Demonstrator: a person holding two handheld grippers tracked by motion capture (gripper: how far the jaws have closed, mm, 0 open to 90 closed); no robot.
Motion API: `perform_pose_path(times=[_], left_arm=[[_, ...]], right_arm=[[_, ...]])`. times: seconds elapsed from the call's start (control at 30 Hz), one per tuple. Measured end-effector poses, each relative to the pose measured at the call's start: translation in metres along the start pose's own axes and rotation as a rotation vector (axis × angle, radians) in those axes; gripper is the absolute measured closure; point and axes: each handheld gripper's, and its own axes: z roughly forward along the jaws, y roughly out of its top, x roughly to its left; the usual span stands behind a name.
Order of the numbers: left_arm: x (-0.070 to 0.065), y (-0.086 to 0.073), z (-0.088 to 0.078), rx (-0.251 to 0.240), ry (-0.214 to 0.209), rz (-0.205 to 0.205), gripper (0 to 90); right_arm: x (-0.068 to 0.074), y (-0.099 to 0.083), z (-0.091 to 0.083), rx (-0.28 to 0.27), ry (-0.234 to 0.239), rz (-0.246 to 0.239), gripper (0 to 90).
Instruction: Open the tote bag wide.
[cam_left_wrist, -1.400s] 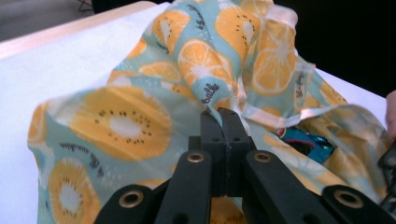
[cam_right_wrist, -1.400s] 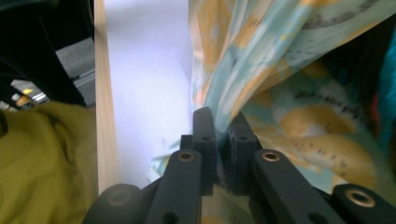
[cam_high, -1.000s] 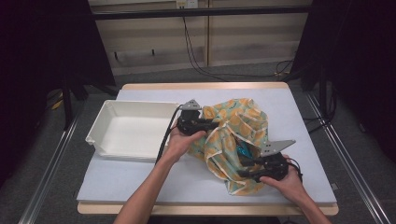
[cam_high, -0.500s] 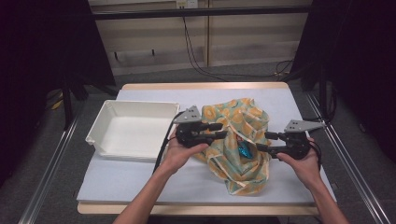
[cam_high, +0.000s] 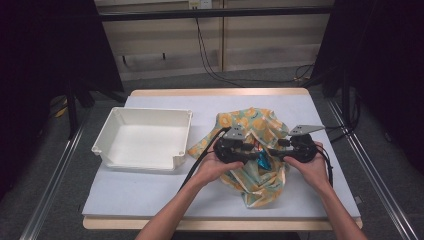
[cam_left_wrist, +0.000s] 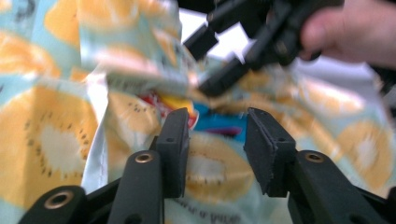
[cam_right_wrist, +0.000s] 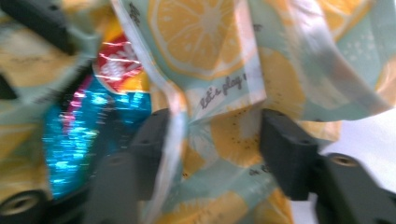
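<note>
Over the middle of the tabletop (cam_high: 150, 200) your two hands face each other above the crumpled citrus-print cloth (cam_high: 260, 182), with the white bin (cam_high: 145, 142) to its left. From above, a blue foil packet (cam_high: 263, 161) peeks out between the gripper tips; your right gripper view shows far more of it, with a red patch, tucked under a cloth fold. Your left gripper (cam_left_wrist: 217, 140) points level at the right one, jaws apart with nothing pinched, having just widened. Your right gripper (cam_right_wrist: 212, 140) has been narrowing, a cloth edge hanging between its jaws; whether the pads press it I cannot tell. Since half a second ago, both hands have drawn inward toward each other.
</note>
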Motion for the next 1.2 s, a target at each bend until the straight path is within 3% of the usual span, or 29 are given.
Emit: perform_pose_path(times=[0.07, 0.1, 0.13, 0.17, 0.2, 0.23, 0.4, 0.43, 0.53, 0.63, 0.7, 0.77, 0.83, 1.03, 1.1, 1.2], left_arm=[[0.001, -0.003, -0.001, 0.010, 0.002, 0.007, 58.5], [0.001, -0.005, -0.001, 0.011, 0.011, 0.004, 56.2], [0.001, -0.006, -0.002, 0.023, 0.019, 0.014, 55.7], [0.001, -0.009, -0.003, 0.025, 0.025, 0.020, 55.1], [0.001, -0.009, -0.003, 0.025, 0.025, 0.020, 54.5], [0.001, -0.012, -0.003, 0.033, 0.023, 0.025, 53.8], [0.001, -0.015, -0.004, 0.042, 0.029, 0.025, 52.6], [0.001, -0.015, -0.006, 0.053, 0.040, 0.031, 52.4], [0.002, -0.017, -0.007, 0.048, 0.037, 0.029, 52.2], [0.003, -0.019, -0.009, 0.041, 0.030, 0.019, 51.3], [0.001, -0.020, -0.011, 0.044, 0.032, 0.014, 50.2], [0.000, -0.019, -0.014, 0.029, 0.018, 0.001, 48.0], [-0.001, -0.019, -0.016, 0.020, 0.016, 0.000, 48.0], [-0.010, -0.009, -0.031, -0.038, -0.024, 0.006, 51.9], [-0.012, -0.006, -0.033, -0.031, -0.026, 0.026, 52.9], [-0.019, 0.006, -0.034, -0.071, -0.060, 0.045, 58.7]], right_arm=[[-0.003, -0.001, 0.002, 0.007, -0.007, 0.001, 50.2], [-0.007, -0.003, 0.006, 0.025, -0.024, 0.007, 61.8], [-0.010, -0.004, 0.007, 0.030, -0.034, 0.015, 67.3], [-0.014, -0.005, 0.008, 0.031, -0.027, 0.030, 75.7], [-0.014, -0.005, 0.008, 0.031, -0.027, 0.030, 75.7], [-0.018, -0.008, 0.008, 0.024, -0.012, 0.036, 85.8], [-0.025, -0.013, 0.003, 0.008, -0.051, 0.058, 89.0], [-0.032, -0.016, -0.002, -0.021, -0.053, 0.097, 88.2], [-0.040, -0.021, -0.006, -0.028, -0.054, 0.125, 87.9], [-0.045, -0.030, -0.003, 0.022, -0.053, 0.147, 77.6], [-0.044, -0.030, -0.002, 0.029, -0.065, 0.143, 72.6], [-0.042, -0.028, -0.006, 0.017, -0.068, 0.144, 61.0], [-0.040, -0.027, -0.010, 0.002, -0.057, 0.152, 58.1], [-0.029, -0.033, -0.042, -0.078, -0.010, 0.164, 39.4], [-0.027, -0.035, -0.047, -0.092, -0.007, 0.163, 39.4], [-0.020, -0.041, -0.066, -0.123, -0.002, 0.157, 40.0]])
